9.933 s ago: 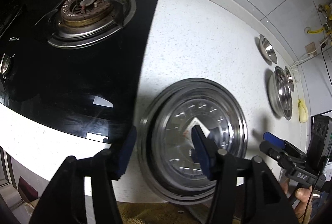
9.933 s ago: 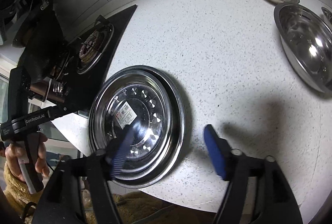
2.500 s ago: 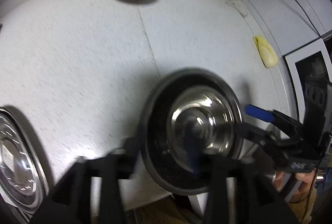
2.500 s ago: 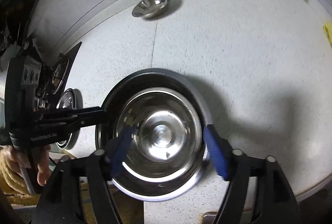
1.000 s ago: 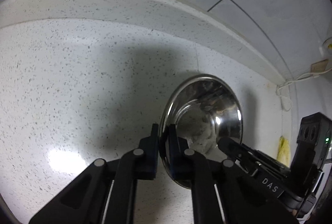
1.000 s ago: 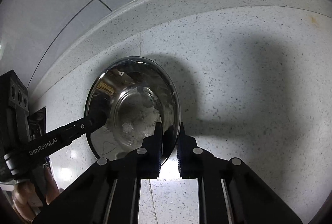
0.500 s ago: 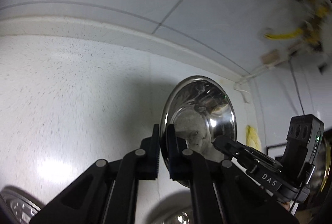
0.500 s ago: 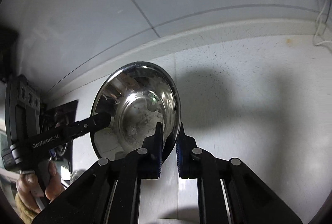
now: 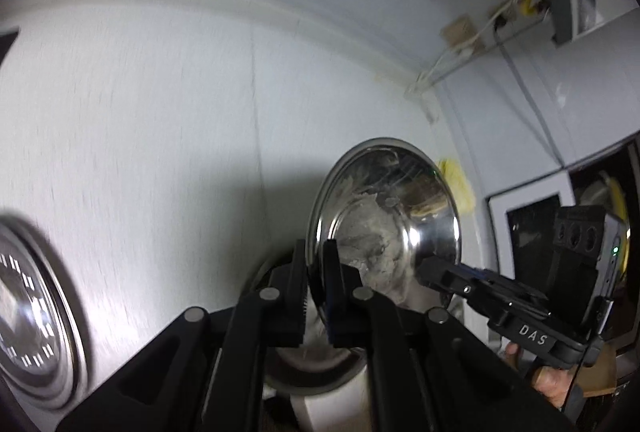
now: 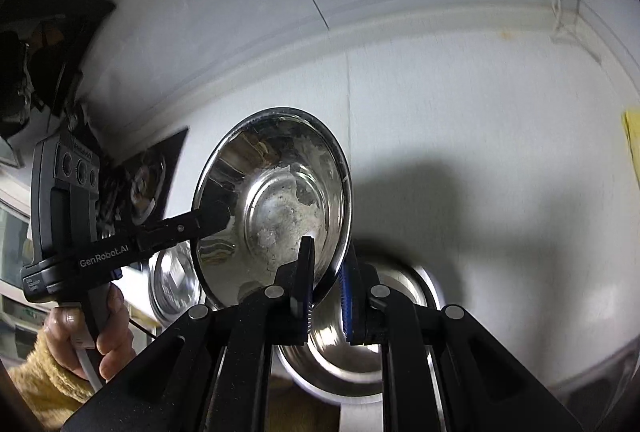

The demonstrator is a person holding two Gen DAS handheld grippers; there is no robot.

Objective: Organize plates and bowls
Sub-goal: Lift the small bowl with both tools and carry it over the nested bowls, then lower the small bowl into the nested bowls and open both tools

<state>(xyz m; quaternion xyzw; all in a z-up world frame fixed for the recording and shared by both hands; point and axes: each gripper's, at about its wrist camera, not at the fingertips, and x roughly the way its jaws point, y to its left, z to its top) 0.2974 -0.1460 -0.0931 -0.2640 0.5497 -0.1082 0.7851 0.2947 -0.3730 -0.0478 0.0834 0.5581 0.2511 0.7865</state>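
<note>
A small steel bowl hangs tilted in the air above the white counter. My left gripper is shut on its left rim. On the opposite rim my right gripper is shut too, the bowl filling the middle of the right wrist view. Each wrist view shows the other tool reaching in: the right gripper and the left gripper. Directly under the held bowl sits a larger steel bowl at the counter's front edge, partly hidden by my fingers. A stack of steel plates lies to the left.
A black gas stove stands at the far left. A yellow cloth lies by the right wall, with cables and a socket above it. A hand in a yellow sleeve holds the left tool. The tiled wall runs behind the counter.
Both grippers have lifted the small bowl off the counter by the back wall and carried it toward the front; the larger bowl and the plates have come into view below.
</note>
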